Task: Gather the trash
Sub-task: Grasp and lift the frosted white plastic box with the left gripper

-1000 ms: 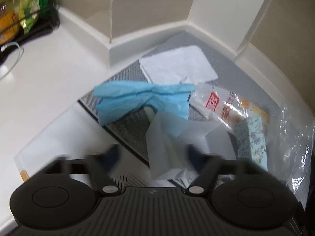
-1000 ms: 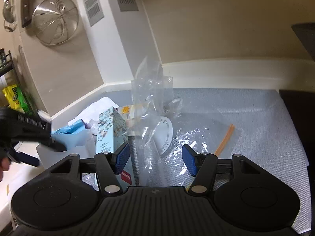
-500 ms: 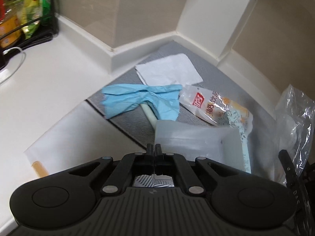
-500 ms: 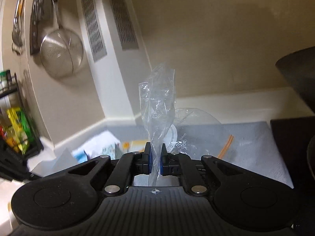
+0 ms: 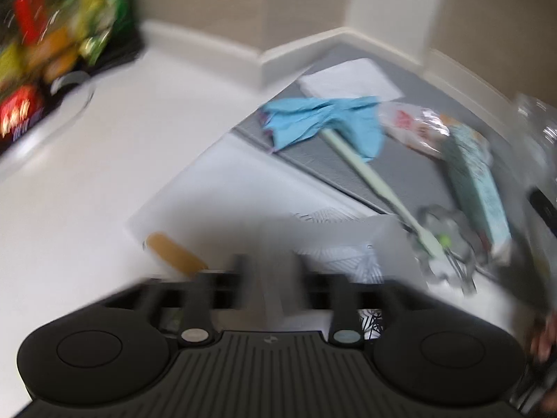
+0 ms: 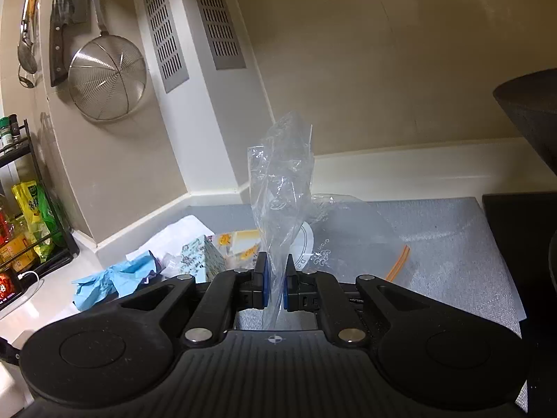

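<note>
My right gripper (image 6: 275, 275) is shut on a crumpled clear plastic bag (image 6: 282, 181) that stands up above the jaws. Behind it lie a blue glove (image 6: 111, 282), a patterned teal carton (image 6: 202, 257) and a zip bag (image 6: 348, 237) on the grey mat (image 6: 452, 237). The left wrist view is blurred. There my left gripper (image 5: 271, 264) has its jaws opening, with a frosted translucent sheet (image 5: 348, 240) between the spread fingers. Ahead of it lie the blue glove (image 5: 323, 122), a pale green stick (image 5: 369, 181), a snack wrapper (image 5: 410, 129), the carton (image 5: 477, 188) and a white napkin (image 5: 348, 78).
A flat zip bag with an orange strip (image 5: 174, 254) lies on the white counter (image 5: 122, 160). A rack of snack packets (image 5: 52, 35) stands at the left. A strainer (image 6: 106, 76) and a knife (image 6: 62, 35) hang on the wall. A dark pan (image 6: 532, 111) juts in at the right.
My left gripper, shut on the translucent sheet half a second ago, now has its jaws apart and has slid back over the white counter. My right gripper closed on the clear bag and stays shut.
</note>
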A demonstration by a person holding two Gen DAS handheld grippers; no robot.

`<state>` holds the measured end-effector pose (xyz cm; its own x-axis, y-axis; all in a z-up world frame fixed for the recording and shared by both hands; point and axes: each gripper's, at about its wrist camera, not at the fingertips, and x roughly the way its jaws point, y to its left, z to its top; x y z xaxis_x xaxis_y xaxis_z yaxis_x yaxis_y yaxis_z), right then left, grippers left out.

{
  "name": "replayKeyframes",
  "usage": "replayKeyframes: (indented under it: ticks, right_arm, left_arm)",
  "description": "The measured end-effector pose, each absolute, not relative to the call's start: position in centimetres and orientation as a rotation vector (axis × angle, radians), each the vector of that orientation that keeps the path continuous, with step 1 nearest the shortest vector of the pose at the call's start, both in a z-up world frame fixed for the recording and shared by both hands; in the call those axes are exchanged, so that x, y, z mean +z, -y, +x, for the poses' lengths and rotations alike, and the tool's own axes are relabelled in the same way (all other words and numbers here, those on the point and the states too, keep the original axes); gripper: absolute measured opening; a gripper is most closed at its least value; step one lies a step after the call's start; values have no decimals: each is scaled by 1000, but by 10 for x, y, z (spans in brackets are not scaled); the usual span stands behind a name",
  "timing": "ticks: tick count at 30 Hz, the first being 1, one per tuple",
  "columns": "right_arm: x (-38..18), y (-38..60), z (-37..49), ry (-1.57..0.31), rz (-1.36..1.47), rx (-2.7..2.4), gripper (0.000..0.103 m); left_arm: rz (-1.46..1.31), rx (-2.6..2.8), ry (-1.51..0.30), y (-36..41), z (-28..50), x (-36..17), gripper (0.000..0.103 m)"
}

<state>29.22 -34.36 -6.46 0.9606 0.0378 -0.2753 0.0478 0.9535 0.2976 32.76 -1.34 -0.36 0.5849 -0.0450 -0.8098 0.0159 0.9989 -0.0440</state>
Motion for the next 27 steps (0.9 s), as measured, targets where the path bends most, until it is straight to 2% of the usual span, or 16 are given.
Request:
replayKeyframes:
  ticks: [1, 2, 4, 5, 9, 14, 19, 27]
  right_arm:
    - [-65, 344, 293, -287, 313, -7, 8]
    - [-65, 345, 294, -291, 318, -7, 8]
    - [-67, 345, 295, -302, 324, -7, 8]
    - [-67, 345, 295, -306, 325, -6, 8]
    - [-68, 343, 296, -312, 317, 4, 8]
    - [-69, 344, 298, -328, 316, 14, 9]
    - [-72, 343, 302, -355, 315, 10, 11]
    - [-77, 345, 310, -405, 338, 7, 13]
  left_arm:
    - [-13, -38, -901, 13, 324, 3, 92]
    - [8, -46, -846, 11, 319, 11, 97]
    - [59, -113, -754, 11, 311, 28, 98]
    - [94, -168, -724, 14, 308, 34, 103]
    - [297, -373, -689, 36, 302, 35, 103]
    - [485, -420, -745, 64, 308, -4, 103]
    - [520, -415, -792, 73, 319, -31, 103]
    - [467, -382, -816, 73, 330, -33, 100]
